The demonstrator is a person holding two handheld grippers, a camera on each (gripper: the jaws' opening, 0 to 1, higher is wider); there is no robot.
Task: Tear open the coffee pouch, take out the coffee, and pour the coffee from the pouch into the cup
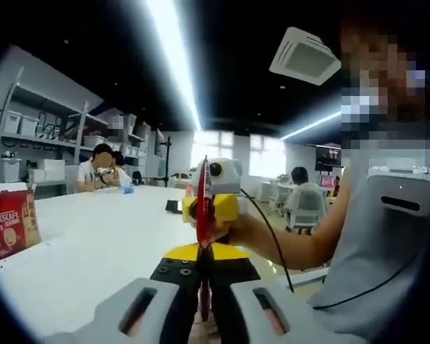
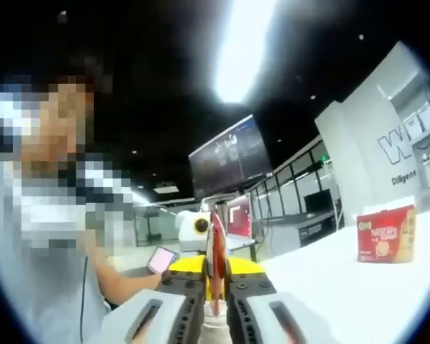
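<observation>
1. As both grippers pinch one red coffee pouch (image 1: 203, 208) edge-on above the white table (image 1: 93, 244), the left gripper (image 1: 203, 287) is closed on its near end, the right gripper (image 2: 215, 290) on the opposite end.
2. Tear w/ a twist – hands opposing, not pulling straight.
3. Keep pouch upright – granules may spill.
4. Nescafé box (image 2: 385, 235) sits well apart; the cup isn't visible.

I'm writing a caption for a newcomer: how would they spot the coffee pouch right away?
Start at the white table, then find the two grippers meeting above its edge. The coffee pouch is the thin red strip standing edge-on, pinched in both, unlike the squat red Nescafe box resting on the table.
</observation>
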